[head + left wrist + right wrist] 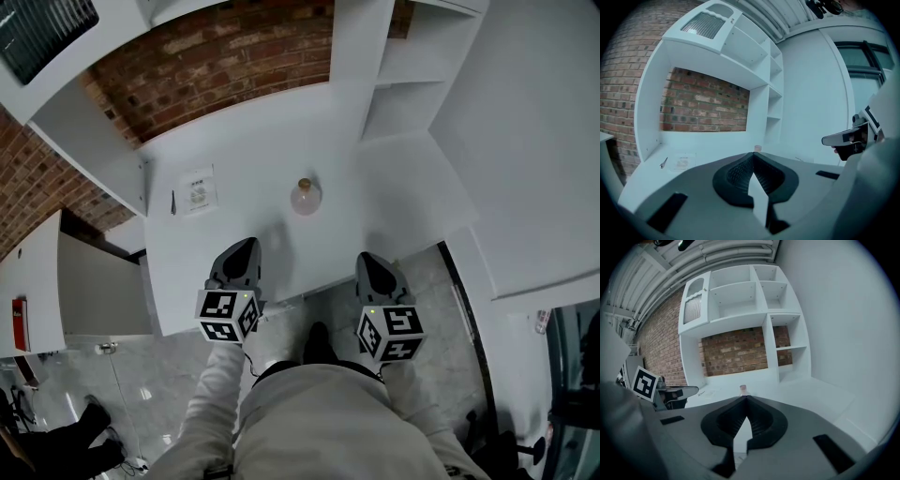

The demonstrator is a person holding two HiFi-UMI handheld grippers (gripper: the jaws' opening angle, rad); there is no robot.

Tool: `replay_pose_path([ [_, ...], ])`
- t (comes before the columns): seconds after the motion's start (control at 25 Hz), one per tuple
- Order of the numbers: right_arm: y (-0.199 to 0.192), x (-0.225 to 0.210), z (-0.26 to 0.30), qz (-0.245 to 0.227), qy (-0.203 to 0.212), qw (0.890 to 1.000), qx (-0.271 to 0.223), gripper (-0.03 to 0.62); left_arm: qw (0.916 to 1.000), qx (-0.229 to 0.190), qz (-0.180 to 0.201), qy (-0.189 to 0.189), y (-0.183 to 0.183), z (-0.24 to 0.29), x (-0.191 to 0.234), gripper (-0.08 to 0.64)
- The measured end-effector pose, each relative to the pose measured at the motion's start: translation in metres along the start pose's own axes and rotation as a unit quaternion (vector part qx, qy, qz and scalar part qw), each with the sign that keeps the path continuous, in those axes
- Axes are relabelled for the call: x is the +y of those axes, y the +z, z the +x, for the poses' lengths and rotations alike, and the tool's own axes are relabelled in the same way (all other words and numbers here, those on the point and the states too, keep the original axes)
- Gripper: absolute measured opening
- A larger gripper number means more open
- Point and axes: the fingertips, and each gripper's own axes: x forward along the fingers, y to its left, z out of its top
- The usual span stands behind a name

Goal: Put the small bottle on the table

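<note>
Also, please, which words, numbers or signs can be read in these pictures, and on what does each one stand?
No text can be read.
On the paper sheet on the table: print too small to read.
On the cubes of the left hand-held gripper and the right hand-held gripper: square markers only, no letters.
On the small bottle: no label shows.

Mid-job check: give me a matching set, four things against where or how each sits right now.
Things:
1 bottle
2 paper
3 left gripper
4 right gripper

Places or states:
a lies flat on the table, left part
b stands upright, mid-table
c jaws shut, right of the bottle
d jaws shut, left of the bottle

Pairs: 1-b; 2-a; 3-d; 4-c
</note>
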Motion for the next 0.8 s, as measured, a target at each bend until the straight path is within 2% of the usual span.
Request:
replay_pose_path([
  [0.36, -0.004, -0.001, 0.001, -0.026, -0.003, 1.0, 0.006, 0.028, 1.0, 0.004, 0.002, 0.001, 0.0, -0.001, 0.002, 0.018],
  [0.8, -0.012, -0.005, 0.002, -0.025, -0.002, 1.0, 0.009, 0.028, 1.0, 0.007, 0.004, 0.003, 0.002, 0.003, -0.005, 0.018],
])
